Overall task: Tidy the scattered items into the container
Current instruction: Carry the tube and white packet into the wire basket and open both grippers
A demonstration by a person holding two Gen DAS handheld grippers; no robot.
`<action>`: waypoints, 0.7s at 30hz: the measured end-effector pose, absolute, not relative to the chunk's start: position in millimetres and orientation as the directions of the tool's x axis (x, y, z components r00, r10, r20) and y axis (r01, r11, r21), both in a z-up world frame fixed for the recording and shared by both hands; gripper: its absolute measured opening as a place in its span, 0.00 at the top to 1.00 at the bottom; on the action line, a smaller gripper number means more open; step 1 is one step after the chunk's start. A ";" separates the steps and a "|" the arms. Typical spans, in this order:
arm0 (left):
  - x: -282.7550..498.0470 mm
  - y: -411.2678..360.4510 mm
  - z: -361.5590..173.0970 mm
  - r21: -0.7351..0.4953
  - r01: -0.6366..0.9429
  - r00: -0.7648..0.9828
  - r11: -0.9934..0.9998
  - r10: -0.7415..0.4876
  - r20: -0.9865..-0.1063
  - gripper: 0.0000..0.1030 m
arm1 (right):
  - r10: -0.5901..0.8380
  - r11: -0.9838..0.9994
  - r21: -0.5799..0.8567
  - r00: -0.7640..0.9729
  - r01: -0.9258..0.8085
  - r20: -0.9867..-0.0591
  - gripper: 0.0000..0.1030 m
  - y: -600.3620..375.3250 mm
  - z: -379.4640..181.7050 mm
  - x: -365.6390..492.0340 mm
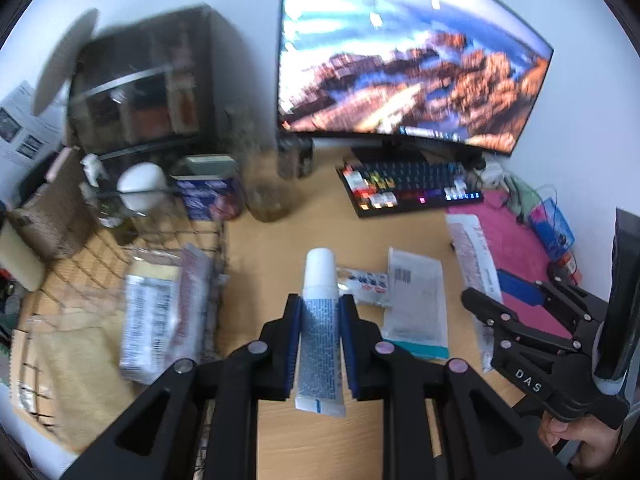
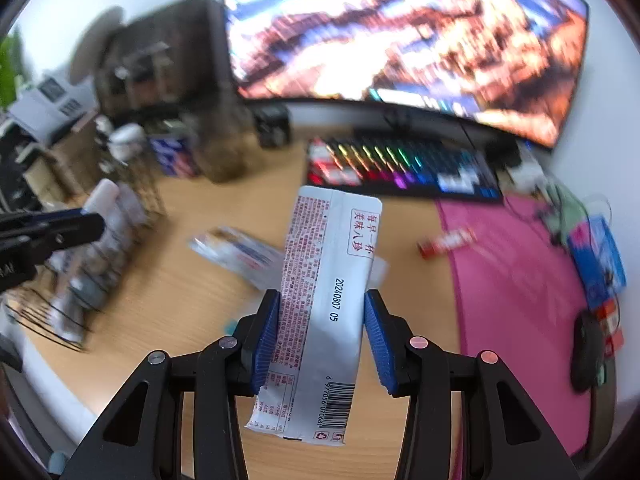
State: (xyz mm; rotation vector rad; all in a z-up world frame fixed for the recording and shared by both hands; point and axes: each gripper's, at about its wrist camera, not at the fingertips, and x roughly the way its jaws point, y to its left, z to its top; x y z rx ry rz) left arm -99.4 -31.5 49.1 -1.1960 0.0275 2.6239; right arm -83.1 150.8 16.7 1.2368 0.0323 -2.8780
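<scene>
- Tube [image 1: 320, 320] clamped tight in left gripper [image 1: 319, 312], long axis along the fingers, cap pointing away.
- Sachet [image 2: 324, 312] gripped lengthwise by right gripper [image 2: 320, 332], probably pinched at its edges; barcode end nearest the claw.

The wire basket [image 1: 120, 292] at the left of the desk [image 1: 256, 264] is open on top, though packets [image 1: 160, 320] already cover much of its floor. Behind it a white ball-shaped thing [image 1: 142, 186], a blue box [image 1: 208, 196] and a jar [image 1: 270, 196] crowd the back edge, with a dark shelf unit [image 1: 148, 80] above them. Between basket and keyboard [image 1: 412, 186] lies a bare strip of wood. Flat sachets [image 1: 416, 304] litter the middle, low enough to pass over. The monitor [image 1: 400, 60] walls off the rear. On the right, the pink mat [image 2: 512, 280] carries a small red pack [image 2: 448, 242] and a mouse [image 2: 588, 352].
</scene>
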 end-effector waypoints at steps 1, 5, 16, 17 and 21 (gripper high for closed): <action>-96.6 -37.9 54.3 -0.086 -0.229 -0.640 -0.970 0.216 -0.737 0.80 | -0.016 -0.999 -0.017 -0.702 0.039 -0.712 0.57 139.4 24.4 -82.7; -82.7 -82.0 72.2 -0.058 -0.147 -0.683 -0.987 0.144 -0.716 0.80 | -0.128 -0.986 0.005 -0.729 0.169 -0.672 0.57 84.9 46.5 -90.4; -51.9 -194.4 62.5 -0.064 0.072 -0.682 -0.995 -0.002 -0.732 0.80 | -0.373 -0.889 0.062 -0.639 0.453 -0.673 0.57 -68.1 45.4 -109.8; -50.4 -201.8 59.7 -0.069 0.083 -0.679 -0.994 -0.006 -0.735 0.80 | -0.380 -0.885 0.066 -0.632 0.462 -0.675 0.57 -73.6 43.5 -111.3; -43.5 -216.7 56.2 -0.085 0.102 -0.680 -0.991 -0.007 -0.733 0.65 | -0.393 -0.868 0.058 -0.611 0.493 -0.687 0.57 -97.0 38.6 -109.5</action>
